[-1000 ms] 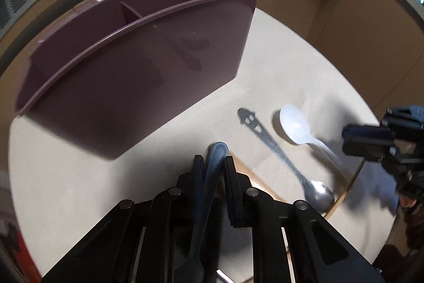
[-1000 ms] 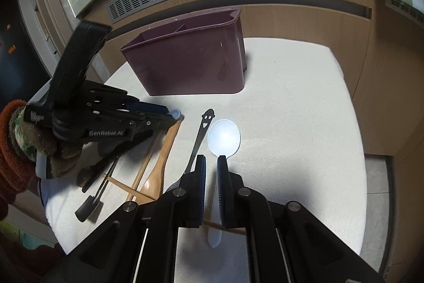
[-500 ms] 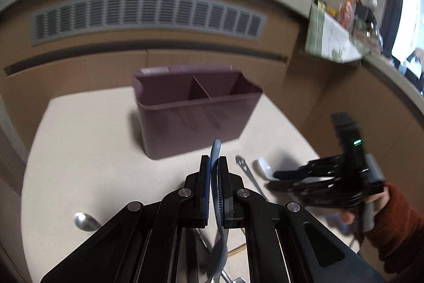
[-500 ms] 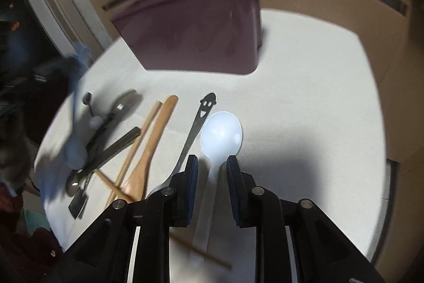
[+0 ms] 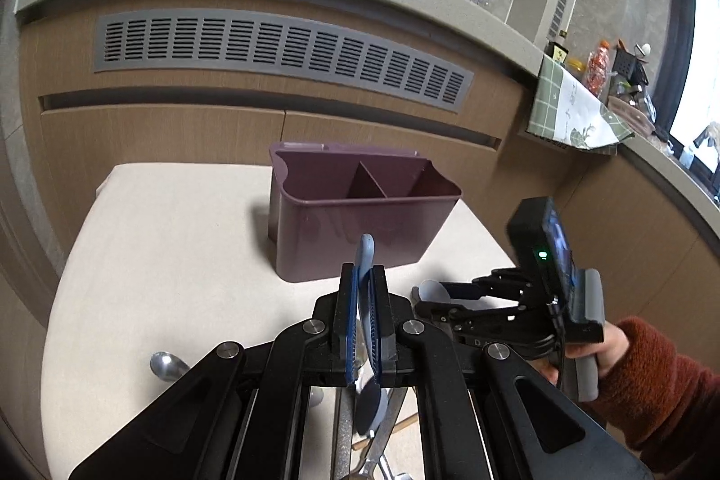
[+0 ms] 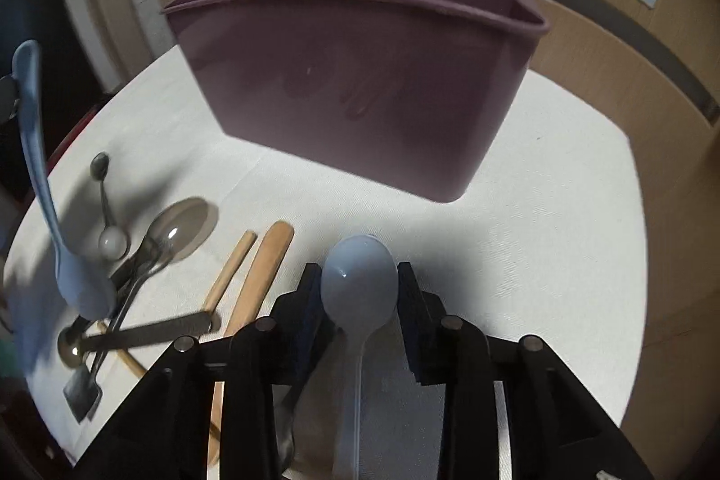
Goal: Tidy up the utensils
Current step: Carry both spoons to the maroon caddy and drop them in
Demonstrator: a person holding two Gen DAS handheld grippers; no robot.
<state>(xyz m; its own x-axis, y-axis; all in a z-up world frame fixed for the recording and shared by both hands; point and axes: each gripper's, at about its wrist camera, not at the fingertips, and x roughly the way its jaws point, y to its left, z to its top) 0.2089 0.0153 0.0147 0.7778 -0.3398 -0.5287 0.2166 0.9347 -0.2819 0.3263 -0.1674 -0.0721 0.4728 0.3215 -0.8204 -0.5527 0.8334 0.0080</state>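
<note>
Left gripper (image 5: 363, 300) is clamping tight on the handle of a blue spoon (image 5: 366, 338), jaws nearly closed on it; the handle tip is sticking up past the fingertips and the bowl is hanging down below, clear of the table (image 5: 171, 255). In the right wrist view the same blue spoon (image 6: 42, 183) is showing at 9 o'clock, lifted and tilted above the pile of utensils. The purple caddy (image 5: 355, 210) is standing upright toward 12 o'clock of the left gripper, two compartments split by a divider, both looking empty from here. Right gripper (image 6: 360, 277) is pointing steeply down with jaws wide, having just been opening, and the bowl of a white spoon (image 6: 360, 282) is lying between the fingers on the table, pads not pressing on it. At 9 to 10 o'clock of the white spoon two wooden sticks (image 6: 252, 277) are lying side by side, and farther at 9 o'clock a metal spoon (image 6: 173, 232) and other dark metal pieces are lying crossed in a heap. A hand in a rust sleeve (image 5: 652, 381) is gripping the right tool at 3 o'clock of the left wrist view
</note>
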